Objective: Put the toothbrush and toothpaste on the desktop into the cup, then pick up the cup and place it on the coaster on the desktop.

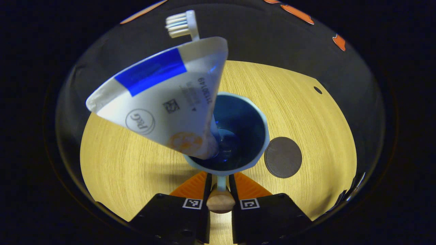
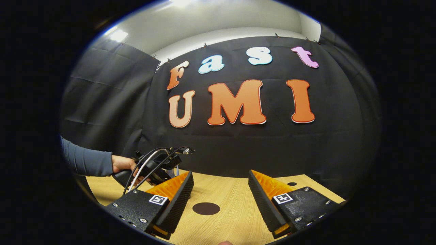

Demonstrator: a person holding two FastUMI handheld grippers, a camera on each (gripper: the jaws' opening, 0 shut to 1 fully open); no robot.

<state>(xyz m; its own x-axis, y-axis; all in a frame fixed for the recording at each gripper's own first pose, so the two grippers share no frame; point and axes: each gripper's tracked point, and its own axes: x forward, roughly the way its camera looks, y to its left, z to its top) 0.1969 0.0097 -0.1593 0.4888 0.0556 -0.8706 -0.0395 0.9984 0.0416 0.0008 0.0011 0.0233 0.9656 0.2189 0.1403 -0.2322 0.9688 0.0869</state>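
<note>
A pale blue cup (image 1: 259, 122) with a dark blue inside is just left of the round dark coaster (image 1: 282, 157) on the wooden desktop (image 1: 306, 112). The white and blue toothpaste tube (image 1: 163, 102) leans out of the cup, and the toothbrush head (image 1: 182, 24) sticks up behind it. My left gripper (image 1: 220, 177) is shut on the cup's handle (image 1: 220, 195), which runs between its fingers. I cannot tell whether the cup touches the table. My right gripper (image 2: 220, 180) hangs open above the desktop, with the coaster (image 2: 206, 208) lying ahead between its fingers.
In the right gripper view, a hand (image 2: 124, 165) in a grey-blue sleeve (image 2: 85, 160) holds the other gripper (image 2: 153, 166) at the left. A small dark hole (image 1: 317, 90) marks the desktop's far right. Black cloth walls stand behind the table.
</note>
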